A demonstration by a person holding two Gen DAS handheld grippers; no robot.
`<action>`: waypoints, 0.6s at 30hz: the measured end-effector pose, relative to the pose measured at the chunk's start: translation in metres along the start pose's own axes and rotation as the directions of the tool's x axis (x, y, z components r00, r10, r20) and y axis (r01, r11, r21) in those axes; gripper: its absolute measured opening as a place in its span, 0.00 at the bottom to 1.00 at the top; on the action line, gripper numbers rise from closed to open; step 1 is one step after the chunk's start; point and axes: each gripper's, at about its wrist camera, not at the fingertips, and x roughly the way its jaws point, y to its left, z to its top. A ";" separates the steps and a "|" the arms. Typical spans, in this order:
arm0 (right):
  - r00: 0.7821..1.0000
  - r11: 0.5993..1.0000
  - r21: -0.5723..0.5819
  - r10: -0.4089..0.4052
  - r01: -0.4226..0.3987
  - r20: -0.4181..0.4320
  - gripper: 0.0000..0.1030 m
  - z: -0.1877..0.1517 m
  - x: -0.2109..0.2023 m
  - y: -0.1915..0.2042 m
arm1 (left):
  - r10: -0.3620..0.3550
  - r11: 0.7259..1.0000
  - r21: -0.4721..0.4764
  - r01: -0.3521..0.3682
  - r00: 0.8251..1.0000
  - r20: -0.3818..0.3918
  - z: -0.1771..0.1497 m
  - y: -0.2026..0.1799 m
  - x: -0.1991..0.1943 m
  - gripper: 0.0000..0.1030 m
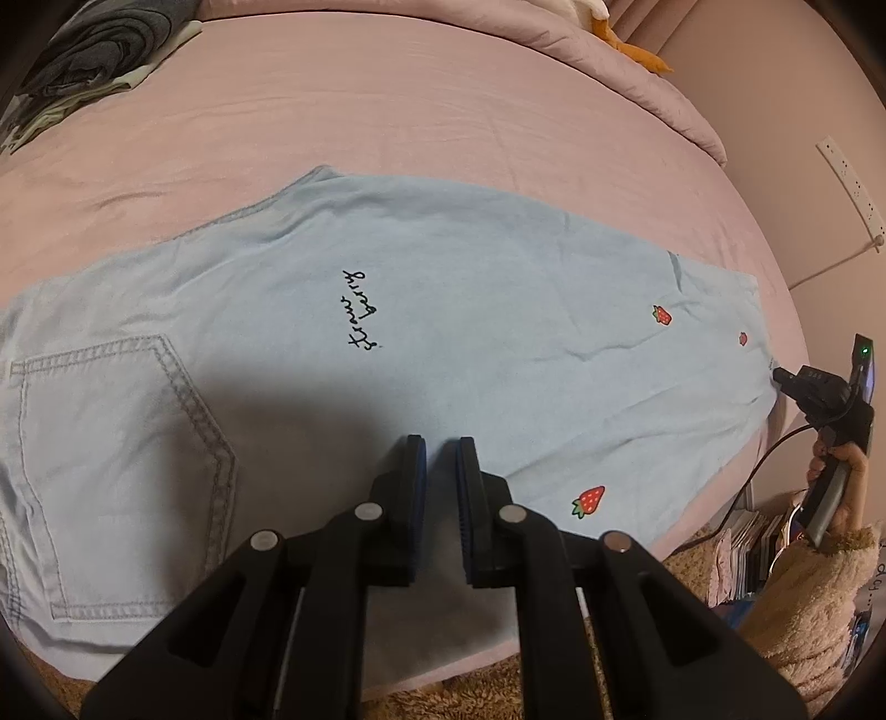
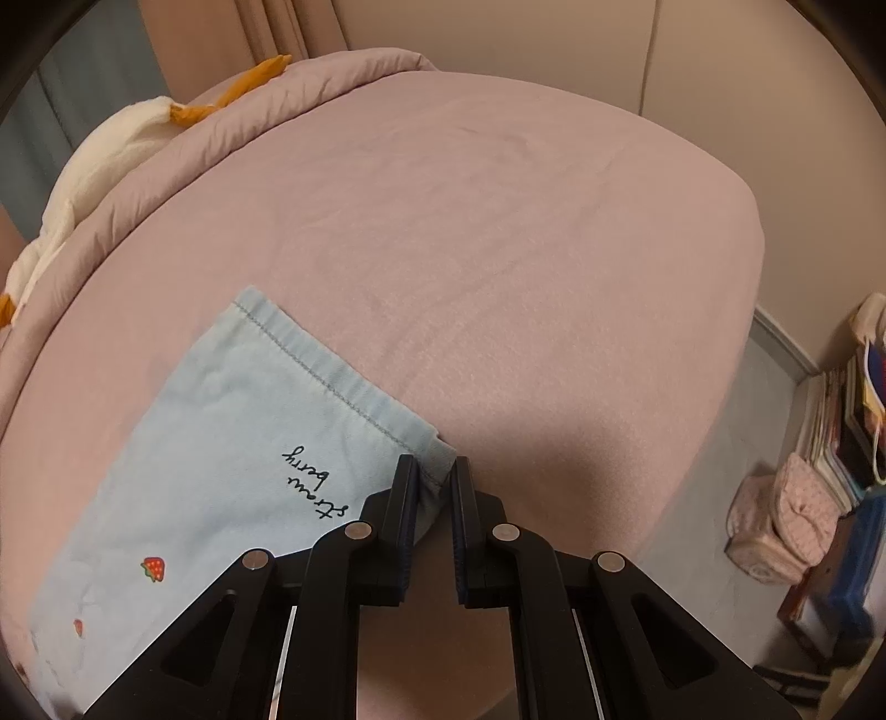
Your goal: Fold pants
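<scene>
We've got the pants (image 1: pixel 421 343) flat along the bed's (image 1: pixel 443 111) near edge, right gripper (image 2: pixel 434 476) narrowly parted around the hem corner, left gripper (image 1: pixel 440 459) narrow and empty above mid-leg. If we lift before it pinches, the corner slips and the fold skews.

- The pants (image 1: pixel 387 343) are running off the left edge of the left wrist view, so the waistband is not showing.
- The left gripper (image 1: pixel 440 448) is covering the near edge of the denim beneath it.
- The right gripper (image 2: pixel 433 471) is hiding part of the hem corner between its fingers; whether they are pinching it is unclear.
- The grey clothes (image 1: pixel 94 50) at far left are being cropped.
- The books (image 2: pixel 847 421) at right are blurring together.
</scene>
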 end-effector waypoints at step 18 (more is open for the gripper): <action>0.977 0.971 0.123 0.210 -0.204 -0.031 0.69 -0.009 0.005 -0.024 | 0.063 0.996 0.056 -0.068 0.994 0.085 0.002 -0.012 -0.014 0.82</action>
